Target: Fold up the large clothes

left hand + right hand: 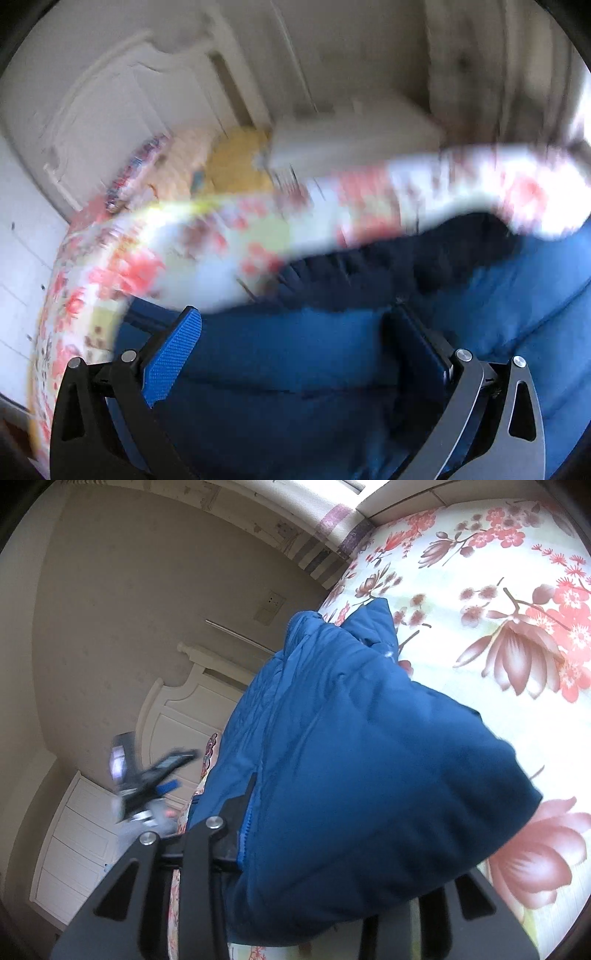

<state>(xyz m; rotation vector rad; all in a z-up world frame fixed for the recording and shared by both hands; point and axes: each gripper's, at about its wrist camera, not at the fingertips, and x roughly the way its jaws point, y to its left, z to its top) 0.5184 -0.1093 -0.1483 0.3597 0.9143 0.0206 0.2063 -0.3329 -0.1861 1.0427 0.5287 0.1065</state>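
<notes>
A blue padded jacket (332, 354) lies on a floral bedsheet (155, 251). In the blurred left wrist view my left gripper (295, 336) is open just over the jacket, its blue-padded fingers (173, 350) spread wide with nothing between them. In the right wrist view the jacket (369, 775) is bunched and drapes over my right gripper (325, 849). Its left finger (236, 819) presses against the fabric by the zipper; the right finger is hidden under the cloth. The left gripper also shows blurred at the left of this view (147, 775).
The floral bedsheet (498, 609) covers the bed. A white headboard (184, 709) and white drawer cabinet (74, 842) stand by the beige wall. Pillows (207, 162) and a white box-like object (351, 140) lie at the bed's far end.
</notes>
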